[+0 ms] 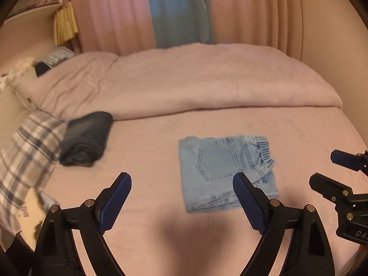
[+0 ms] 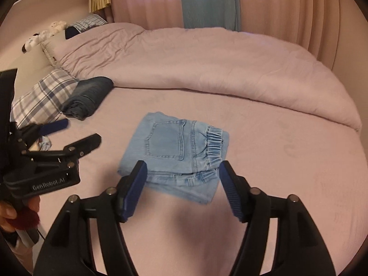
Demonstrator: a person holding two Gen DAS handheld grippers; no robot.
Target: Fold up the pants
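Both grippers are up off the bed with nothing in them: left gripper [image 1: 181,203] has its jaws spread wide, right gripper [image 2: 182,189] is open too. Light blue pants [image 2: 174,151] sit flat on the pink sheet [image 2: 287,184] as a compact square, back pocket up, elastic cuffs tucked along one edge. Looks like the folding's basically done, so hanging clear makes sense. Another darker folded pair [image 2: 88,96] is parked by the plaid pillow [image 2: 41,96], probably the finished pile.

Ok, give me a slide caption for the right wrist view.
Folded light-blue jeans lie on the pink bed, both grippers open above them.
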